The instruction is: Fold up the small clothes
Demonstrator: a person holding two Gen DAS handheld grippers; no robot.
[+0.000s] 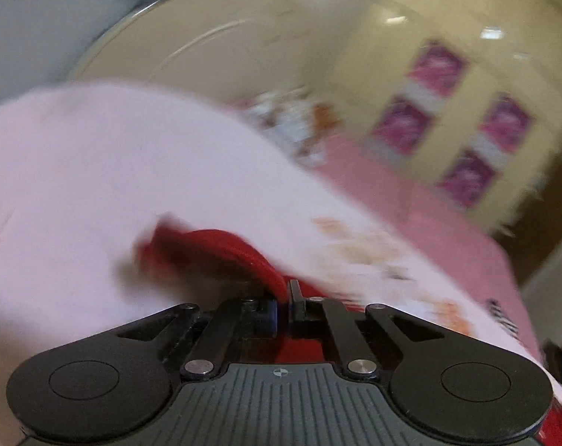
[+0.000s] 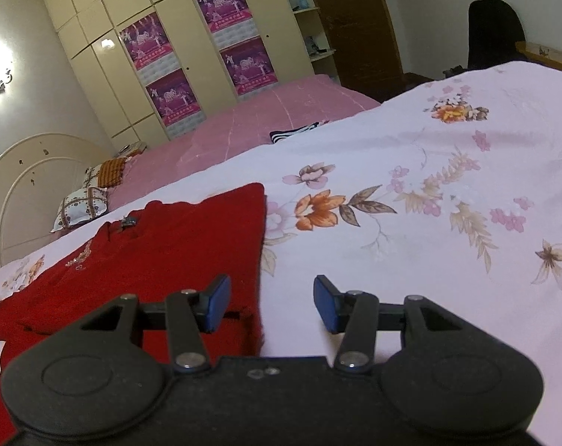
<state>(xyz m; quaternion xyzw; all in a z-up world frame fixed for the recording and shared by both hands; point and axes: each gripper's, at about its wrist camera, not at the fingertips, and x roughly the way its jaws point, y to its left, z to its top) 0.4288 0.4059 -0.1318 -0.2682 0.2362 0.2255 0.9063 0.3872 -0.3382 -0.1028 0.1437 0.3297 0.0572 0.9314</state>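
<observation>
A small red knitted garment [image 2: 176, 245] lies spread on a white floral bedsheet [image 2: 411, 204], with a beaded motif near its neck. In the blurred left wrist view, my left gripper [image 1: 282, 297] is shut on a raised fold of the red garment [image 1: 214, 249], and the cloth is pinched between the pads. My right gripper [image 2: 271, 297] stands open low over the garment's right edge. Its left finger [image 2: 217, 301] is above the red cloth and its right finger [image 2: 327, 303] above the bare sheet. Nothing is pinched between them.
A pink bedcover [image 2: 266, 119] lies beyond the sheet, with patterned pillows [image 2: 83, 204] by a cream round headboard [image 2: 28, 186]. A striped dark item [image 2: 295, 130] sits at the sheet's far edge. Cream wardrobes with purple posters [image 2: 191, 55] line the wall.
</observation>
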